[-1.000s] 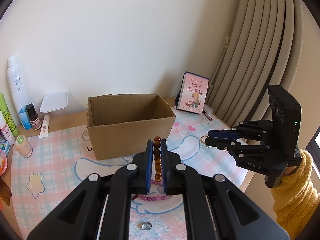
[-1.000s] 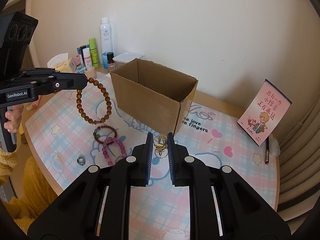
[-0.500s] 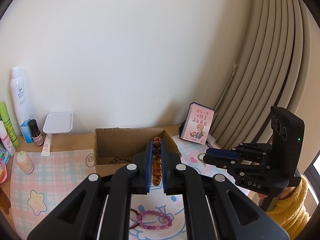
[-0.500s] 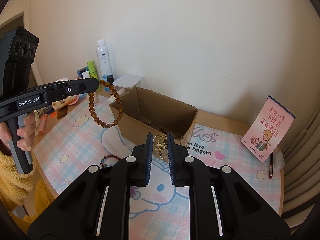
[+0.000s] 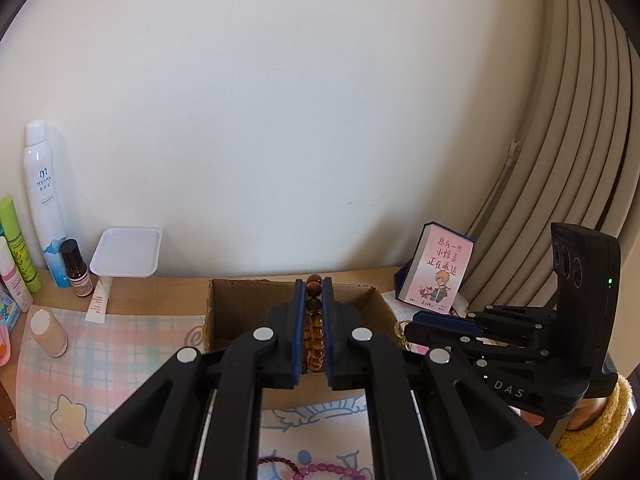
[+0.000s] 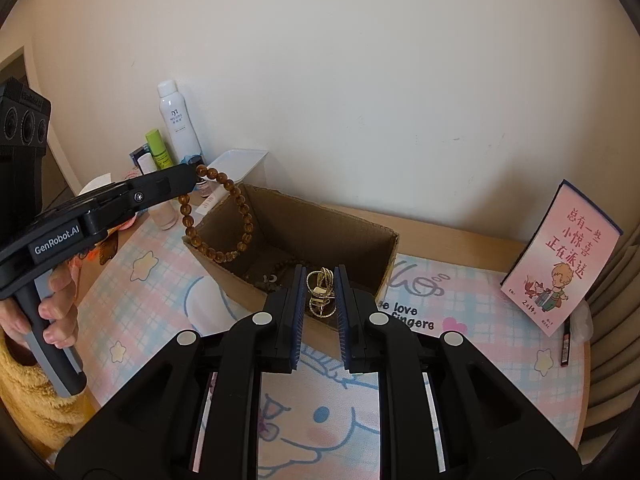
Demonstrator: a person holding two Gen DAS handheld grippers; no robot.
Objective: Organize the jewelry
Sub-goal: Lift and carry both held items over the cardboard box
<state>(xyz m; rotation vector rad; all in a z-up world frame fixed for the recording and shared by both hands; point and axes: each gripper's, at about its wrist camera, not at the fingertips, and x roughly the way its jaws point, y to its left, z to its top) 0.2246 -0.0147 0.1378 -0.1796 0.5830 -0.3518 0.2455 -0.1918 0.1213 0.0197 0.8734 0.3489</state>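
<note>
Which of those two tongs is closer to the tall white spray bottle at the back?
The left. The left tongs, holding the amber bead bracelet, sit just in front of the spray bottle. The right tongs, gripping gold jewelry, hang over the cardboard box, farther away.

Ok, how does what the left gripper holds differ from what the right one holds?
The amber bead bracelet in the left gripper is a big loop of round brown beads; the gold piece in the right gripper is small, metallic and tangled. The bracelet dangles free; the gold piece sits between the jaws. Both hang over the cardboard box.
</note>
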